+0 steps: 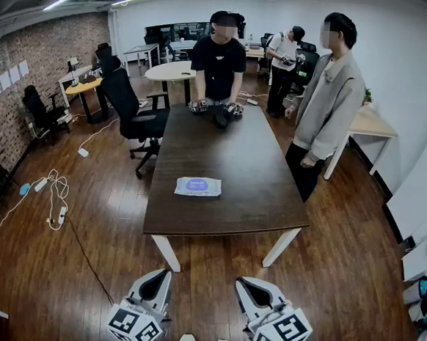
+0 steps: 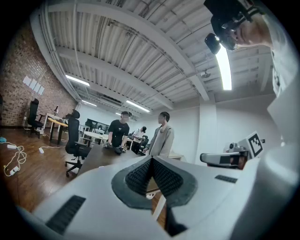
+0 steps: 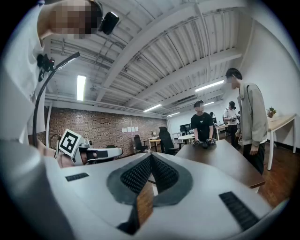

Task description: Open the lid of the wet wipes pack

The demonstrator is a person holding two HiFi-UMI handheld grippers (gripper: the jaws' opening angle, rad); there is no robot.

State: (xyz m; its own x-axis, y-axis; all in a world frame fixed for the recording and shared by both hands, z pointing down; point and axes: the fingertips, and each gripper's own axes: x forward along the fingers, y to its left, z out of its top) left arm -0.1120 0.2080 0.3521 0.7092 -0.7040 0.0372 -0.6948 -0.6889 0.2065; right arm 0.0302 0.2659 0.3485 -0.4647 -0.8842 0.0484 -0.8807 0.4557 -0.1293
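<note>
A white wet wipes pack [image 1: 198, 186] with a blue lid lies flat near the front end of a long dark table [image 1: 241, 198]. My left gripper [image 1: 159, 277] and right gripper [image 1: 248, 286] hang side by side below the table's near edge, well short of the pack and pointing level toward the table. In the left gripper view the jaws [image 2: 150, 161] meet at their tips with nothing between them. In the right gripper view the jaws [image 3: 151, 158] are likewise shut and empty. The pack shows in neither gripper view.
One person stands at the table's far end [image 1: 219, 56] with grippers resting on it, another [image 1: 326, 101] at its right side. A black office chair [image 1: 133, 112] stands left of the table. Cables and a power strip [image 1: 56, 190] lie on the wooden floor.
</note>
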